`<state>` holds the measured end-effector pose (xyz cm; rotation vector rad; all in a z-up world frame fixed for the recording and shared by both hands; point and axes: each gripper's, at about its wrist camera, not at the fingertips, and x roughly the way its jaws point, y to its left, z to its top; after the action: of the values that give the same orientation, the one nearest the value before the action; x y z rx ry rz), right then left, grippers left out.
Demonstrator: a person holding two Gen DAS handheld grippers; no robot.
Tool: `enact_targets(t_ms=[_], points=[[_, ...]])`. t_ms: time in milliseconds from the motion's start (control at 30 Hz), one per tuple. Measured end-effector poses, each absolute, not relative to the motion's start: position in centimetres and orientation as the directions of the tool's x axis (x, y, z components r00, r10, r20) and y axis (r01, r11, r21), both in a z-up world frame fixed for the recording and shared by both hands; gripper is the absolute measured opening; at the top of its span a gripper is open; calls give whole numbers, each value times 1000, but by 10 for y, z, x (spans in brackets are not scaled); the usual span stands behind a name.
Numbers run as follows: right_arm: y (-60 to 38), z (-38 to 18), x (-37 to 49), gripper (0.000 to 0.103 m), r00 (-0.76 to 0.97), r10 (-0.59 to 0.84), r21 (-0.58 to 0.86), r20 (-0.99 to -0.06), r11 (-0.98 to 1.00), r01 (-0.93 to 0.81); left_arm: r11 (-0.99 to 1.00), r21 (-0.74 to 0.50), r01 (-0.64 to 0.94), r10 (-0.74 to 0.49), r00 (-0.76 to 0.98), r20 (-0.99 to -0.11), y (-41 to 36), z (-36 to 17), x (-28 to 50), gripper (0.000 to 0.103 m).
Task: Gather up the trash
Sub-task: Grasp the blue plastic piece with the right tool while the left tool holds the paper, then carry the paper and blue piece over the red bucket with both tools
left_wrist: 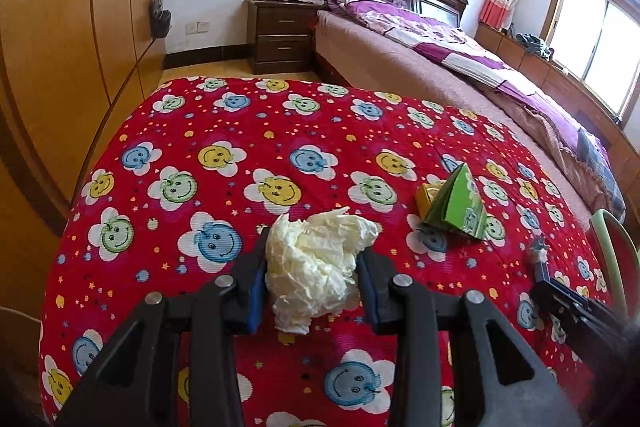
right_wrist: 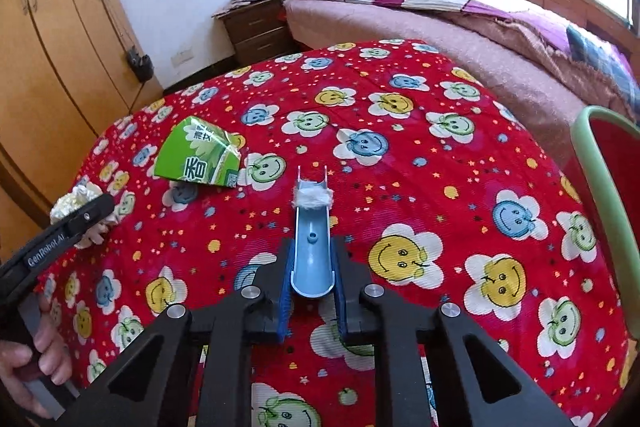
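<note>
Your left gripper (left_wrist: 312, 275) has its jaws clenched on the crumpled tissue wad (left_wrist: 316, 263), the blue pads pressing both flanks. Your right gripper (right_wrist: 311, 279) has its jaws clamped on the near end of a blue plastic channel (right_wrist: 311, 247), a tuft of white fluff (right_wrist: 314, 195) stuck across its far end — only the near part sits between the pads, so the long free end can lever out. To lift well, raise each piece straight off the red smiley quilt (right_wrist: 400, 155) before swinging sideways, keeping the channel level. Further out, the green carton (right_wrist: 198, 157), flattened beside a small yellow box (left_wrist: 426, 201), lies between the two grippers and is not yet collected. The red bin with a pale green rim (right_wrist: 588, 147) stands at the right edge — likely the drop point. The quilt falls away to the wardrobe (left_wrist: 60, 27) on the left; the room between is open.
</note>
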<state>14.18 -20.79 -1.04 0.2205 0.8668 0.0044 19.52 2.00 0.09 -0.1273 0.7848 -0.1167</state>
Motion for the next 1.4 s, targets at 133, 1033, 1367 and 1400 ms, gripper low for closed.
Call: enact_targets(t_ms=[133, 1033, 1367, 1400], points=[[-210, -7, 135, 17, 657, 95, 202, -748, 975, 89, 984, -165, 62, -161, 705, -691, 21, 2, 194, 38], [-291, 55, 24, 17, 784, -46, 218, -619, 949, 227, 970, -106, 217, -232, 718, -656, -34, 35, 157, 38], [-328, 63, -2, 17, 804, -75, 258, -590, 926, 276, 939, -125, 321, -322, 691, -647, -84, 54, 131, 38], [-332, 64, -6, 17, 807, -84, 259, -585, 923, 284, 935, -125, 331, -329, 687, -648, -88, 55, 129, 38]])
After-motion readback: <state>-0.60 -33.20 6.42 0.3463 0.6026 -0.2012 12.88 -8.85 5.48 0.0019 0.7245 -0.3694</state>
